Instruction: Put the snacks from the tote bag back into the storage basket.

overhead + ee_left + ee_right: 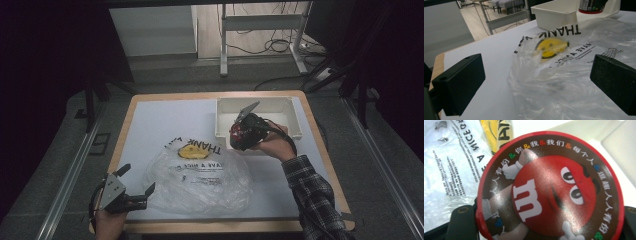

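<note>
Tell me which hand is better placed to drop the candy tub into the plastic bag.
Right. Its tongs are shut on the candy tub by the white bin, just beyond the plastic bag. The left tongs stand open at the bag's edge, likely better for holding it.

Room dim; surroundings in the high view fall to near black on both sides. Light falls from above onto the table (150,125), whose white sheet reads pale bluish. High view soft and grainy. Plastic bag (197,175) shows scattered white glints. In the left gripper view the near black jaws are blurred, the bag's print farther off sharper. In the right gripper view the red tin lid (551,187) sits close, slightly soft, with a speckled sheen; the white bin (614,142) behind is washed out.
</note>
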